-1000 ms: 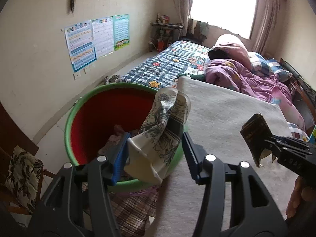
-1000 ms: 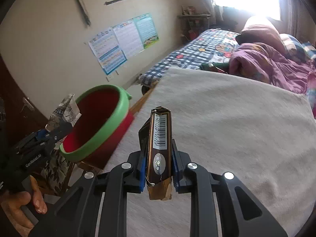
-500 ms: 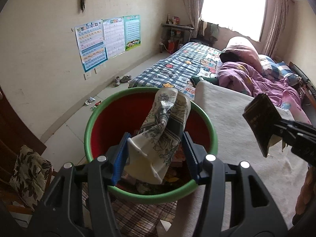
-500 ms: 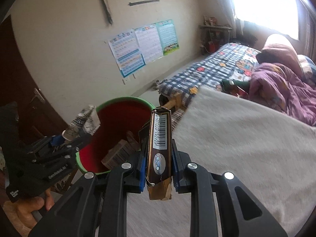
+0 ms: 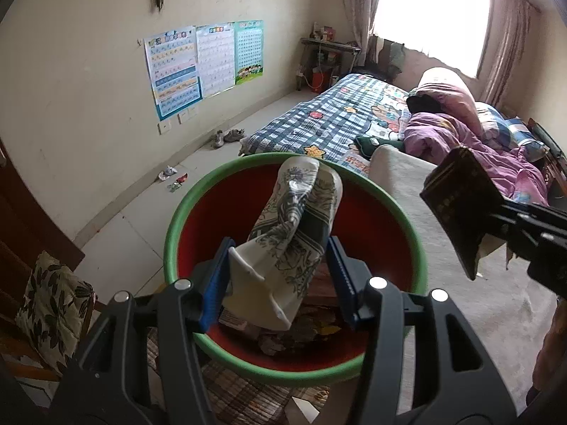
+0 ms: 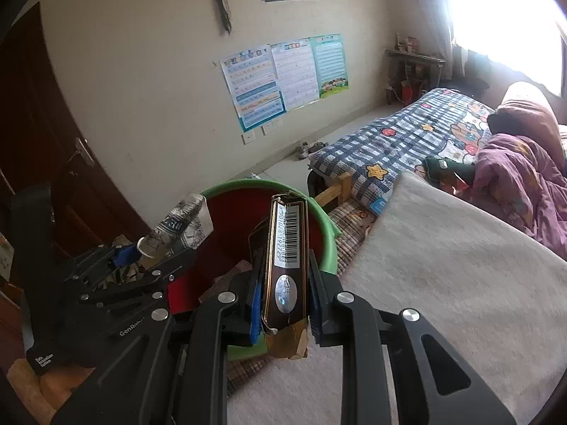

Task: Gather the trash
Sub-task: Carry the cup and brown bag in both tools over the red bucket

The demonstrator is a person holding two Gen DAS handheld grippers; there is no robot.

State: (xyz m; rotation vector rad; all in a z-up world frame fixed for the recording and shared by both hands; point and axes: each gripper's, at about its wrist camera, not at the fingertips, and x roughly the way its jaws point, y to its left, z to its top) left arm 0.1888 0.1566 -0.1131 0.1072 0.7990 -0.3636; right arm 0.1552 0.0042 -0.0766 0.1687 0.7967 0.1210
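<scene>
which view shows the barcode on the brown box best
The right wrist view: the brown box sits clamped in the right gripper, its barcode facing the camera. The left wrist view shows that box only from a dark side, with no barcode visible.

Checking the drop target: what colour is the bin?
Red inside with a green rim: the bin, best seen in the left wrist view.

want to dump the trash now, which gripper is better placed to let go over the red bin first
Left. The left gripper holds its crumpled paper cup right above the red bin; the right gripper's flattened brown box looks nearer the rim.
</scene>
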